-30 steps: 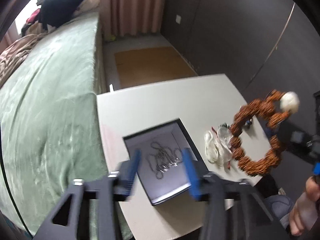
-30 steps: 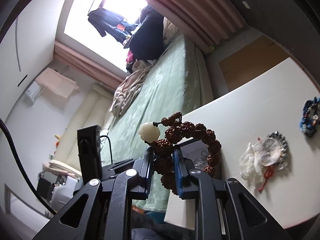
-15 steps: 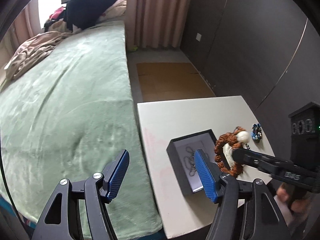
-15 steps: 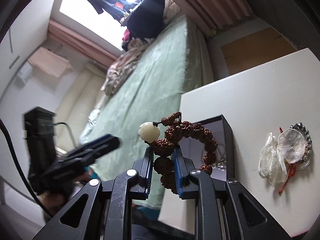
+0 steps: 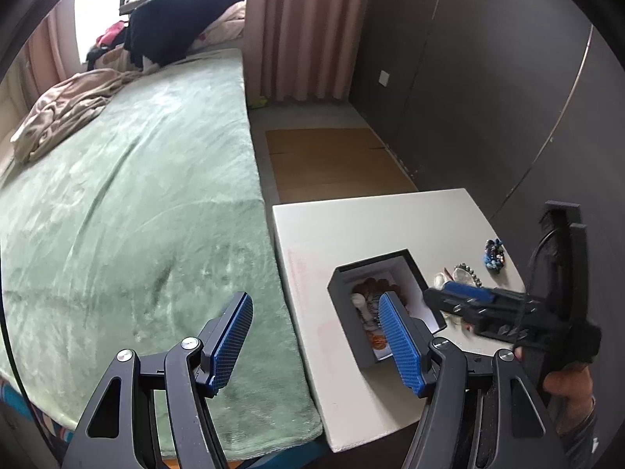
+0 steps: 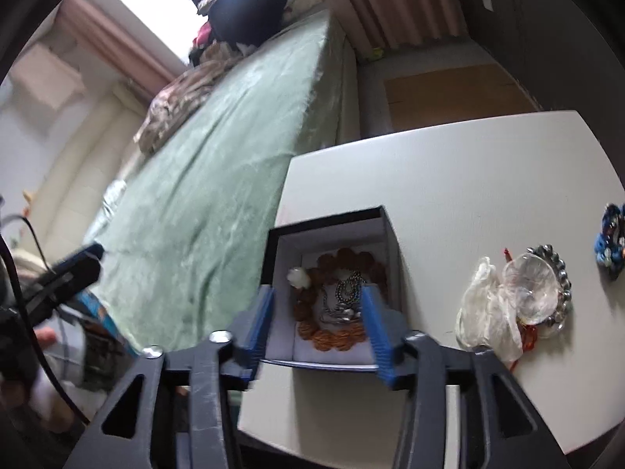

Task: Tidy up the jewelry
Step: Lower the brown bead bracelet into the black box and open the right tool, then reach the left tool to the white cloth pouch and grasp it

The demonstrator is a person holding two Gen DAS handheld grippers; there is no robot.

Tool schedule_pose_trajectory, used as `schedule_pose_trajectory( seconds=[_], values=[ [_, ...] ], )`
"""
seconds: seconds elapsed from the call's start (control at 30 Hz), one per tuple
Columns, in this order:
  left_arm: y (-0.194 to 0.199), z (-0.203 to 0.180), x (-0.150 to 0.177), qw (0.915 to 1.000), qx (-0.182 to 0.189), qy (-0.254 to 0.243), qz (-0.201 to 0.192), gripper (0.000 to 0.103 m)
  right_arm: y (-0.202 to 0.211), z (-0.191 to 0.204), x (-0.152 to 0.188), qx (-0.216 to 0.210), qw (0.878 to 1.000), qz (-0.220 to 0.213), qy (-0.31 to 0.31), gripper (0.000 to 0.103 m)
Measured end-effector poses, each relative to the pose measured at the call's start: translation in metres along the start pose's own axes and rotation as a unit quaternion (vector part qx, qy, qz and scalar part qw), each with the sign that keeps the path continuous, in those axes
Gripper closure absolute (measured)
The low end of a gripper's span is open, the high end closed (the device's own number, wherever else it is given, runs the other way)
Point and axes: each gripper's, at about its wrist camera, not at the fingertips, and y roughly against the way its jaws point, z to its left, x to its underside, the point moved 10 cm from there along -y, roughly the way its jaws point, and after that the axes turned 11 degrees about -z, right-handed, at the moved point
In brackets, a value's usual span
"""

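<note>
1. Left wrist view: half a second ago the brown bead bracelet (image 5: 375, 290) hung from the right gripper (image 5: 465, 293) beside the black box (image 5: 343, 285); now it lies inside the box, partly hidden by the left gripper's own blue pad. The left gripper (image 5: 316, 340) is spread wide and grasps nothing, as before, hovering near the box's bed-side edge, over the table (image 5: 371, 219) and green bed (image 5: 129, 211). The right gripper, seen side-on, sits at the box's far side; its jaw gap cannot be judged here.

2. Right wrist view: the fingers that pinched the bracelet earlier are now released and apart, above the near rim of the box (image 6: 384, 230). The bracelet (image 6: 340, 336), with its white bead, rests on the box floor around a silver chain (image 6: 345, 297), between and beyond the fingertips, touching neither. A crystal bracelet (image 6: 535, 285) and a blue bracelet (image 6: 609, 238) lie on the table to the box's right.
</note>
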Motion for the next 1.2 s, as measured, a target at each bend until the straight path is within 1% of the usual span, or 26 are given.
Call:
schedule_pose_trajectory(
  seconds=[0.03, 0.07, 0.2, 0.3, 0.37, 0.47, 0.6, 0.67, 0.77, 0.8, 0.83, 0.9, 1.07, 1.2],
  values=[
    [-0.001, -0.004, -0.001, 1.0, 0.004, -0.002, -0.001, 0.035, 0.005, -0.003, -0.002, -0.001, 1.0, -0.007, -0.007, 0.042],
    [-0.001, -0.006, -0.001, 1.0, 0.007, -0.003, -0.001, 0.035, 0.014, -0.009, -0.007, -0.003, 1.0, -0.018, -0.015, 0.041],
    [-0.009, -0.026, -0.003, 0.9996, 0.025, -0.01, 0.001, 0.035, 0.038, -0.024, -0.01, -0.007, 0.999, -0.032, -0.036, 0.039],
    [-0.015, -0.046, -0.004, 0.9992, 0.034, -0.02, 0.002, 0.035, 0.056, -0.037, -0.015, -0.006, 0.998, -0.047, -0.052, 0.031],
    [-0.02, -0.059, -0.004, 0.9988, 0.042, -0.025, 0.004, 0.035, 0.066, -0.045, -0.019, -0.007, 0.997, -0.058, -0.059, 0.03],
    [-0.03, -0.08, -0.003, 0.9978, 0.059, -0.026, 0.017, 0.035, 0.082, -0.063, -0.022, -0.002, 0.995, -0.069, -0.068, 0.03],
    [-0.047, -0.111, 0.0, 0.9958, 0.072, -0.043, 0.035, 0.035, 0.093, -0.082, -0.021, 0.022, 0.995, -0.071, -0.065, 0.03],
    [-0.055, -0.125, 0.004, 0.9945, 0.081, -0.05, 0.044, 0.035, 0.097, -0.091, -0.021, 0.025, 0.995, -0.07, -0.069, 0.03],
    [-0.066, -0.147, 0.011, 0.9919, 0.092, -0.065, 0.059, 0.035, 0.103, -0.11, -0.018, 0.023, 0.993, -0.062, -0.097, 0.03],
    [-0.069, -0.154, 0.013, 0.991, 0.095, -0.07, 0.063, 0.035, 0.104, -0.115, -0.017, 0.019, 0.992, -0.059, -0.107, 0.028],
    [-0.073, -0.161, 0.016, 0.99, 0.098, -0.074, 0.069, 0.035, 0.107, -0.122, -0.016, 0.015, 0.991, -0.056, -0.124, 0.02],
    [-0.082, -0.174, 0.022, 0.988, 0.103, -0.082, 0.081, 0.035, 0.114, -0.135, -0.016, 0.011, 0.987, -0.063, -0.146, 0.009],
    [-0.102, -0.197, 0.035, 0.9844, 0.103, -0.096, 0.105, 0.035, 0.128, -0.161, -0.014, 0.008, 0.978, -0.075, -0.193, 0.009],
    [-0.116, -0.216, 0.046, 0.98, 0.103, -0.115, 0.126, 0.035, 0.13, -0.191, -0.007, 0.033, 0.971, -0.07, -0.224, 0.009]
  ],
)
